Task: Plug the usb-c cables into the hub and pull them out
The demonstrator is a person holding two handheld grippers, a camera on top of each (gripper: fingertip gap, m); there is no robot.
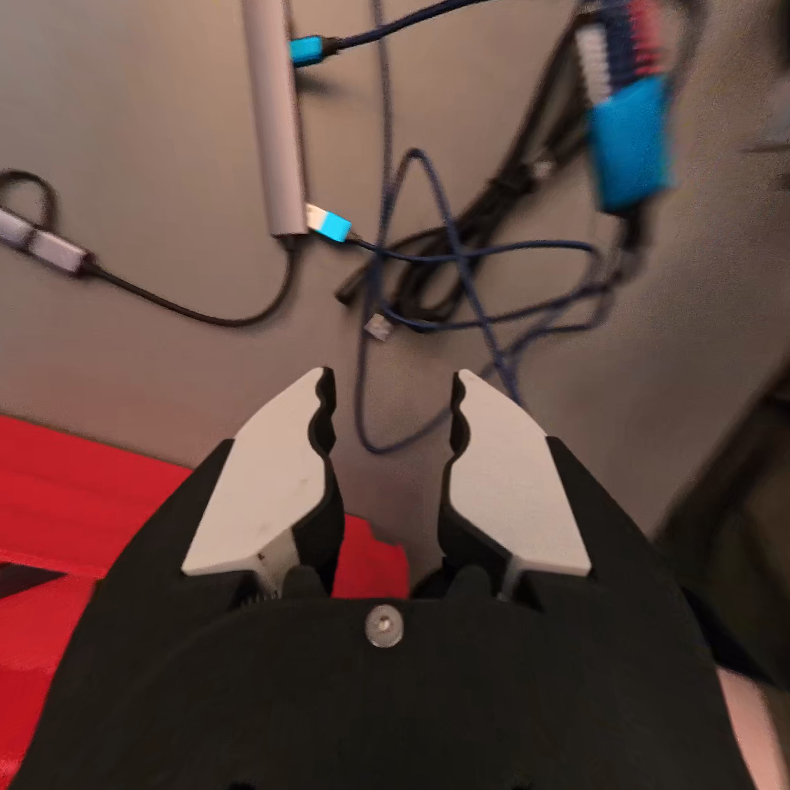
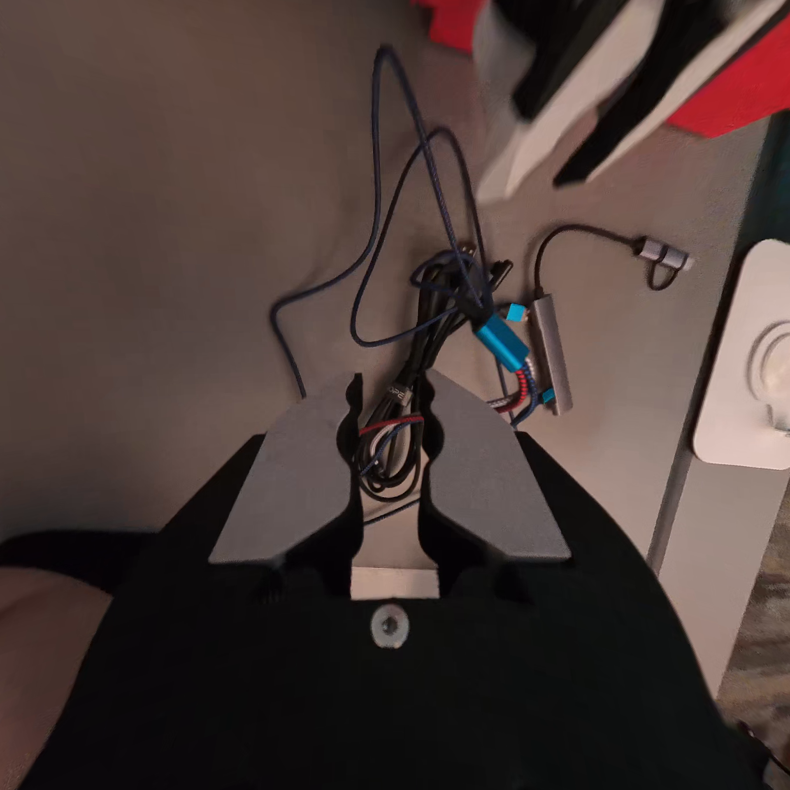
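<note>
On the grey desk (image 1: 128, 128), the light, rigid blue metal plugs (image 1: 304, 50) sit in the slim grey hub (image 1: 273, 128); pinch their shells, not limp braided cords, with both hand-held grippers (image 1: 392, 387) (image 2: 391, 395) open, empty.

Dim, warm light; motion blur throughout (worst toward edges).

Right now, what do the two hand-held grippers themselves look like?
Both look alike. The left hand-held gripper and the right hand-held gripper each have a black body, two pale grey wedge-shaped fingers with wavy black inner pads, and one silver hex screw at the base.
</note>
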